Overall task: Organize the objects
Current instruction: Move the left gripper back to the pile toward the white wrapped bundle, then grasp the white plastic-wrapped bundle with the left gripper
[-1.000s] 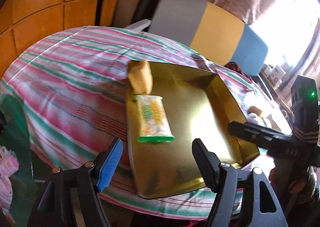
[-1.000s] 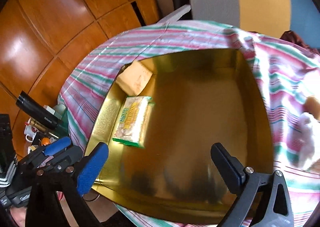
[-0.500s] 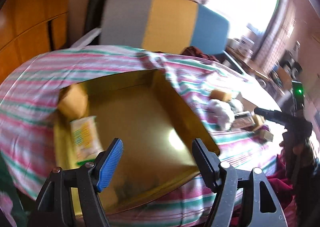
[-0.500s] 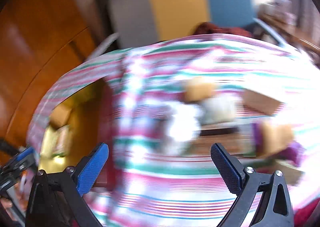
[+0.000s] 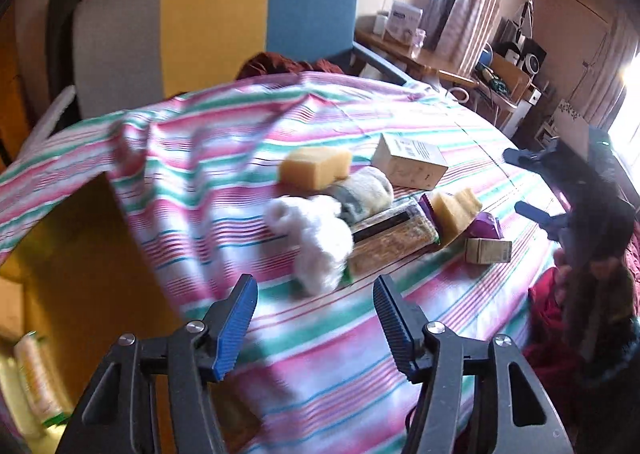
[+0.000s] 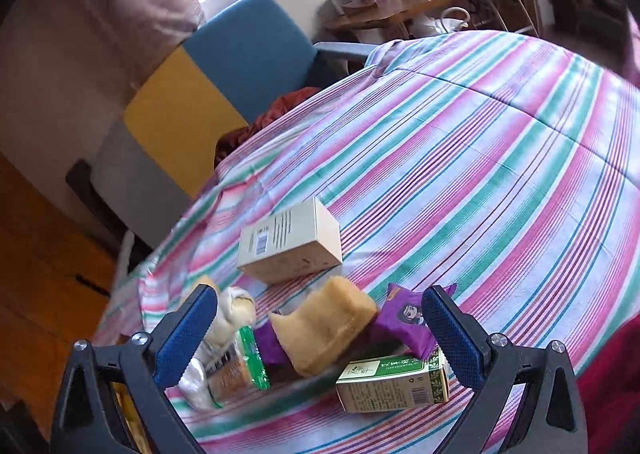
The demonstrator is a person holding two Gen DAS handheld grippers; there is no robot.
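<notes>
White socks [image 5: 320,242] just beyond left tool [image 5: 314,324]

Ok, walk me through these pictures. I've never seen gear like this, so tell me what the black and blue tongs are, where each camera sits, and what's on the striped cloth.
No robot here: a person carries a hand-held clamp in each hand, each with its own camera looking out along the two blue-padded fingers. One picture is from the left gripper, the other from the right gripper. Both stand open and hold nothing; the left one's jaws have just been closing part way on empty air. On the striped cloth lies a pile: a beige box, a yellow sponge, a purple packet, a green box and a white fluffy sock. At the left view's edge sits a gold tray.
</notes>
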